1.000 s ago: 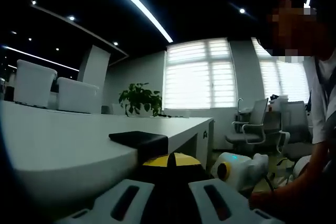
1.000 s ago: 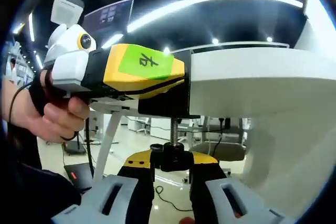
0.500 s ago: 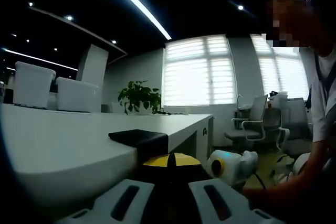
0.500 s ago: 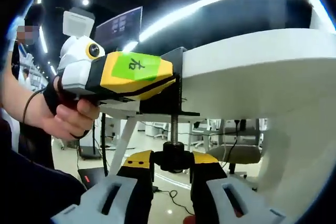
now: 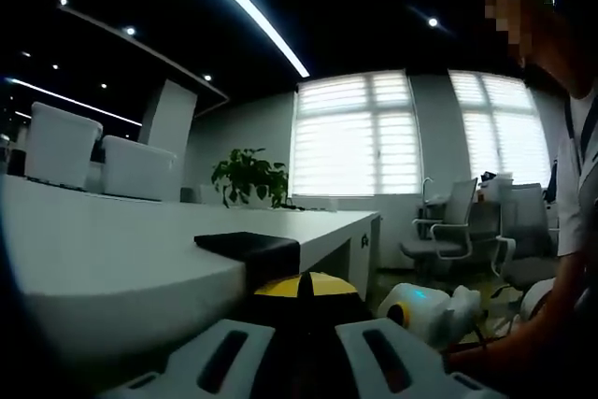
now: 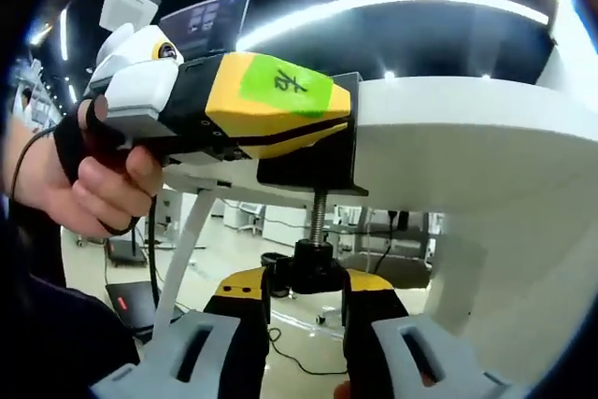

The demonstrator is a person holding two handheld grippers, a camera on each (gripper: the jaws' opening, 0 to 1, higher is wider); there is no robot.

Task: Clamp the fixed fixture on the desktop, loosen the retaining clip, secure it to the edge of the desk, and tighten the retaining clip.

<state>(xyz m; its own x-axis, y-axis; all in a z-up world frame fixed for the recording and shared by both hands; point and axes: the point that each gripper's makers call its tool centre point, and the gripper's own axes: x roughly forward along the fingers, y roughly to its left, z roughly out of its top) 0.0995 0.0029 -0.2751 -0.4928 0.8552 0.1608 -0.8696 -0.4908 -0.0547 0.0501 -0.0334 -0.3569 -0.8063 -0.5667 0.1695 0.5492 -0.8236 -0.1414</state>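
You are holding the one black fixture (image 6: 313, 158) on the edge of the white surface (image 6: 467, 151) with your left gripper (image 6: 280, 114), whose fingers are clamped on the fixture's body from the side. That grip is steadying the bracket against the surface edge so it cannot twist while the screw is being worked from below. In the left gripper view, the fixture's flat black top plate (image 5: 248, 248) is lying on the surface (image 5: 112, 249) right at its edge, and your right gripper (image 5: 432, 310) is showing lower down to the right, below the level of the top.

In the right gripper view, you are reaching up from underneath: your right gripper (image 6: 304, 324) is placing its two fingers on either side of the retaining clip's black knob (image 6: 306, 273), touching or very nearly touching it, which I take as pinching it in order to turn it. The one threaded screw (image 6: 320, 220) is running up from that knob toward the underside of the surface, with bare thread between the knob and the bracket. Whether the screw's tip is pressing on the underside yet, I cannot tell, so judge the tightening as unfinished.

Your hand (image 6: 98, 184) is wrapping the left gripper's handle. Across the room one potted plant (image 5: 249, 175), two white boxes (image 5: 58, 147) and several office chairs (image 5: 447, 226) are standing well apart from the work.
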